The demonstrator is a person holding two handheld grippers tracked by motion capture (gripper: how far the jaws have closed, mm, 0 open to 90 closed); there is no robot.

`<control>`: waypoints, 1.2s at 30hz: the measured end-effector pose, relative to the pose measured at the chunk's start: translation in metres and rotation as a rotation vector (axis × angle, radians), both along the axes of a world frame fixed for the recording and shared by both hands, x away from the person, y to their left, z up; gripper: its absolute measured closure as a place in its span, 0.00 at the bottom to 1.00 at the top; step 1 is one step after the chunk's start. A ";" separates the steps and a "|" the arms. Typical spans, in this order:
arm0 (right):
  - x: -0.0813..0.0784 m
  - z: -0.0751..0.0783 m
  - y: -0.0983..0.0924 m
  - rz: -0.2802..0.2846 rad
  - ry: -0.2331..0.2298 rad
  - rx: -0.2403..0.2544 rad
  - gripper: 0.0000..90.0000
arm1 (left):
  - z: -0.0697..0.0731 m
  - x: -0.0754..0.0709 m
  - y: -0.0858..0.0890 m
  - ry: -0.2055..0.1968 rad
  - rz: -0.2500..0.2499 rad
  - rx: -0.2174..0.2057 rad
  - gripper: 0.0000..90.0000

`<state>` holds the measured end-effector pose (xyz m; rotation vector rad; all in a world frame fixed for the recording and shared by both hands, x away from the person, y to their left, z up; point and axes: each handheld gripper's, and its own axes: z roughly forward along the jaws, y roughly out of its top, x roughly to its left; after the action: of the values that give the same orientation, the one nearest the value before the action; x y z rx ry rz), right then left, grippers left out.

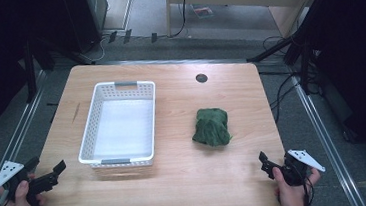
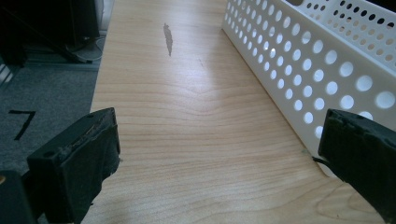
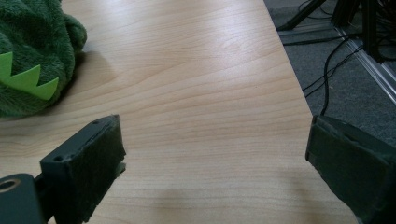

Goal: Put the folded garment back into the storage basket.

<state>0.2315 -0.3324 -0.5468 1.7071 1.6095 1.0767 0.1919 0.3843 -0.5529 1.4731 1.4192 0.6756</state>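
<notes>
I have the wooden table [image 1: 178, 183] under me, its near edge running between my two hands and its right edge dropping off to grey carpet and loose cables; the near strip of wood is bare from corner to corner, and so is the wide stretch between the basket and the toy; beyond the far edge I see dark stands, a pale cabinet and more cables on the floor.

The white perforated basket [image 1: 88, 124] sits on the left half of the table, long side running away from me, with nothing in it that I can see; in the left gripper view its holed wall [image 2: 308, 60] runs along the right, just beside that jaw, with open wood to the left as far as the table's edge.

The green plush toy [image 1: 211, 126] lies on the right half, well apart from the basket; in the right gripper view it shows at the upper left, with light green felt spikes [image 3: 25, 81], ahead of the jaws and off to their left, not between them.

My left gripper [image 1: 47, 177] hovers at the near left corner, jaws spread wide and holding nothing; my right gripper [image 1: 266, 163] sits near the right corner, jaws likewise wide apart with only bare wood between them.
</notes>
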 end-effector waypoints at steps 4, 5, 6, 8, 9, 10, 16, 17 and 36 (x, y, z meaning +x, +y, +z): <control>-0.001 0.002 0.000 -0.015 0.002 0.015 0.05 | 0.000 0.000 0.001 0.003 -0.002 -0.010 0.00; -0.001 0.002 0.000 -0.015 0.002 0.015 0.05 | 0.000 0.000 0.001 0.003 -0.002 -0.010 0.00; 0.000 0.004 0.001 -0.029 0.004 0.008 0.05 | 0.000 0.000 0.002 0.006 0.001 -0.015 0.00; 0.001 0.007 0.003 -0.022 0.030 0.014 0.05 | 0.000 0.000 0.002 0.007 0.001 -0.016 0.00; 0.001 0.010 0.005 -0.004 0.031 0.023 0.06 | 0.000 0.001 0.002 0.010 -0.002 -0.013 0.00; 0.001 0.012 0.007 0.003 0.029 0.023 0.06 | 0.000 0.001 0.002 0.011 -0.002 -0.011 0.00; 0.004 0.026 0.022 0.046 0.025 0.013 0.04 | 0.000 0.001 0.002 0.011 -0.001 -0.015 0.00; 0.005 0.029 0.025 0.046 0.028 0.013 0.04 | 0.000 0.001 0.002 0.011 -0.001 -0.015 0.00; 0.015 0.063 0.062 0.118 0.052 0.046 0.00 | 0.000 0.001 0.001 0.016 0.000 -0.008 0.00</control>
<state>0.2463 -0.2699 -0.4835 1.7004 1.7501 1.1421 0.1933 0.3848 -0.5530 1.4756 1.4323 0.6587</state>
